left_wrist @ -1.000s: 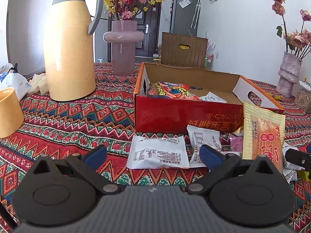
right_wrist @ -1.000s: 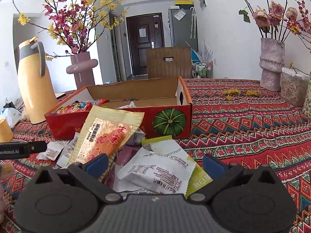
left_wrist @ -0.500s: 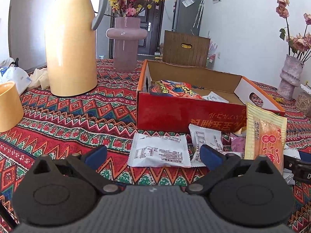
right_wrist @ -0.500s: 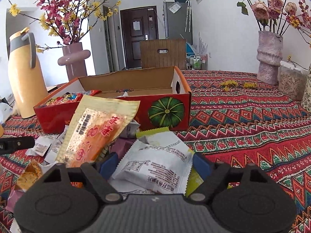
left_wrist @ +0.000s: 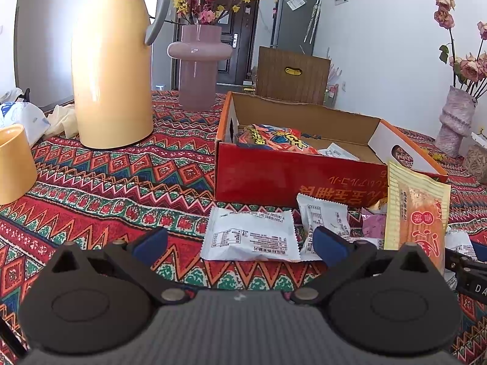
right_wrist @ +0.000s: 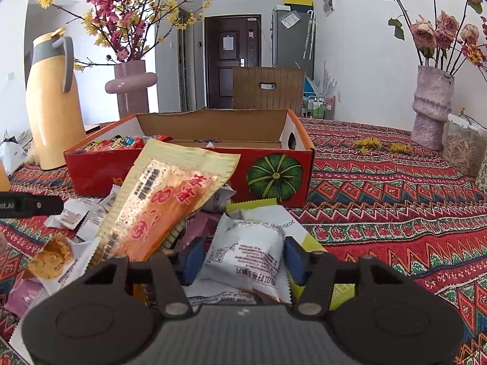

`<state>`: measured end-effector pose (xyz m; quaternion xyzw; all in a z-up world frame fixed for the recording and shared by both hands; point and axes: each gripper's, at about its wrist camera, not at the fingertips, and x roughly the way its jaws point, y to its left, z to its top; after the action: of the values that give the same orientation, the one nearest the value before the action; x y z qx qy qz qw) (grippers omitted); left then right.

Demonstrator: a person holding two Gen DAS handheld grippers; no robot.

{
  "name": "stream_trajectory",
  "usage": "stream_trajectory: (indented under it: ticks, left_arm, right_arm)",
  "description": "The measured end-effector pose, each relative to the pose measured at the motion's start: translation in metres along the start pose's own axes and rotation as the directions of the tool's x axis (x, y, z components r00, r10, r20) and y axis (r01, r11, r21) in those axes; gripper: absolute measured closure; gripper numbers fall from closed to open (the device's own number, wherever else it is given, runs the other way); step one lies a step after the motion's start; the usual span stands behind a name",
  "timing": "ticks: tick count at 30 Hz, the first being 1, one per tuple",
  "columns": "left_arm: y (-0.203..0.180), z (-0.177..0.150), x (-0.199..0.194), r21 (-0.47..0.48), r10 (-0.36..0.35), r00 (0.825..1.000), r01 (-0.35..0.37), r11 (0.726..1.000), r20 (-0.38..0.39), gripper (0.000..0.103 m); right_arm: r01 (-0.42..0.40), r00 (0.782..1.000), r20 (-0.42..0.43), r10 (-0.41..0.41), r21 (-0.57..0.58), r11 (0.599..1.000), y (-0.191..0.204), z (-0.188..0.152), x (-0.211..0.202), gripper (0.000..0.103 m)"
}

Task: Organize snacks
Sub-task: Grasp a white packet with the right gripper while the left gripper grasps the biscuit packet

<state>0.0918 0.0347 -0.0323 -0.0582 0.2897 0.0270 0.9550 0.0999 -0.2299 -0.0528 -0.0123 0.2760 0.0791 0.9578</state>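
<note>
A red cardboard box [left_wrist: 292, 179] [right_wrist: 100, 170] holds a few snack packets. A heap of snacks lies in front of it. My right gripper [right_wrist: 242, 258] has closed on a white snack packet [right_wrist: 246, 249] in the heap; its blue pads press both sides. A tall yellow-orange packet [right_wrist: 164, 203] [left_wrist: 417, 213] leans just left of it. My left gripper [left_wrist: 240, 245] is open and empty, low over the cloth, with a flat white packet [left_wrist: 249, 237] lying between its fingertips.
A yellow thermos [left_wrist: 112, 70], a pink vase [left_wrist: 199, 64] and a yellow cup [left_wrist: 13, 164] stand at the left. Another vase [right_wrist: 432, 106] and a clear container [right_wrist: 462, 149] stand at the right. A patterned tablecloth [right_wrist: 395, 200] covers the table.
My right gripper moved down and forward into the heap and closed its jaws on the white packet. My left gripper stayed open and edged slightly forward.
</note>
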Motion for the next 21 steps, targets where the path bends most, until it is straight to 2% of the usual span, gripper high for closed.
stream_trajectory:
  ticks: [4,9,21]
  left_arm:
    - [0.0,0.0,0.0,0.0,0.001,1.0,-0.001,1.0,0.0,0.0]
    - [0.0,0.0,0.001,0.0,0.001,1.0,-0.001,1.0,-0.001,0.0]
    - [0.001,0.0,0.0,-0.005,0.016,1.0,-0.016,1.0,-0.004,0.0]
  right_arm:
    - [-0.01,1.0,0.016,0.01,-0.022,1.0,0.004,-0.001,-0.003,0.063]
    - [-0.029,0.998,0.053,0.028,0.005,1.0,-0.001,-0.001,-0.012,0.077]
    - [-0.075,0.991,0.118,0.067,0.061,0.995,-0.012,-0.001,-0.034,0.081]
